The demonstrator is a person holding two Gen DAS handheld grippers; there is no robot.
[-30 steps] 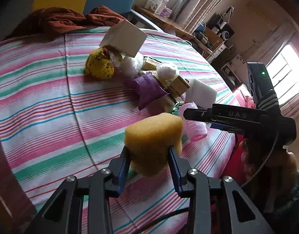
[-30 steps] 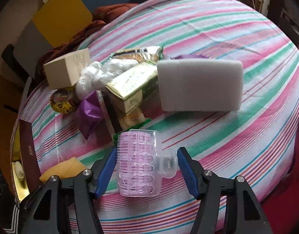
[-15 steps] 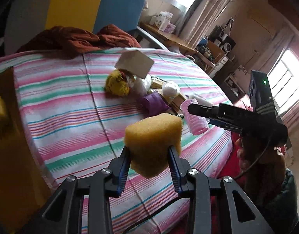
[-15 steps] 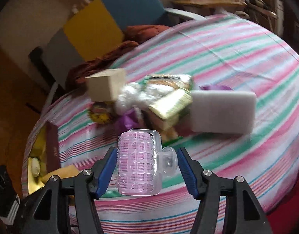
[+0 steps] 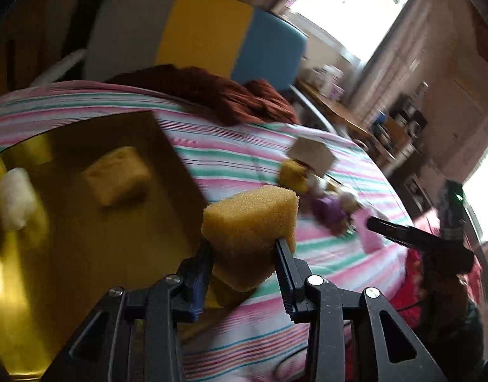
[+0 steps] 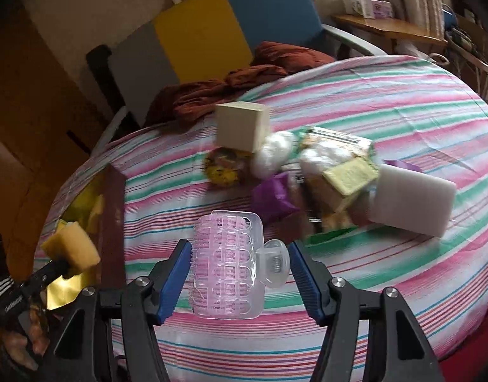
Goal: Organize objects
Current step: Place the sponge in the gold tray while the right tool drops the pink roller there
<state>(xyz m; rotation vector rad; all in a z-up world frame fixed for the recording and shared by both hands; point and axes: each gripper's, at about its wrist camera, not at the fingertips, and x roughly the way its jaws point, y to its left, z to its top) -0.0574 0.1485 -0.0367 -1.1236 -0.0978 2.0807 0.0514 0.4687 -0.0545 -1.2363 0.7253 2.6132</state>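
My left gripper (image 5: 244,248) is shut on a yellow sponge (image 5: 250,219), held in the air beside the right edge of an open gold box (image 5: 101,242). Inside the box lie another yellow sponge (image 5: 116,178) and a white cotton ball (image 5: 13,203). My right gripper (image 6: 239,251) is shut on a pink hair roller in a clear clip (image 6: 228,264), lifted above the striped cloth. The right wrist view shows the left gripper (image 6: 53,270) and its sponge (image 6: 70,248) at the far left, by the gold box (image 6: 66,289).
A pile sits mid-table: beige box (image 6: 240,127), white foam block (image 6: 412,203), purple packet (image 6: 272,200), yellow ball (image 6: 223,168), white bags (image 6: 275,152), green box (image 6: 352,175). A rust cloth (image 6: 231,86) lies at the far edge before a grey, yellow and blue chair (image 6: 199,35).
My left gripper swung left and up with the sponge, and the gold box came into view. My right gripper rose with the roller and drew back from the pile.
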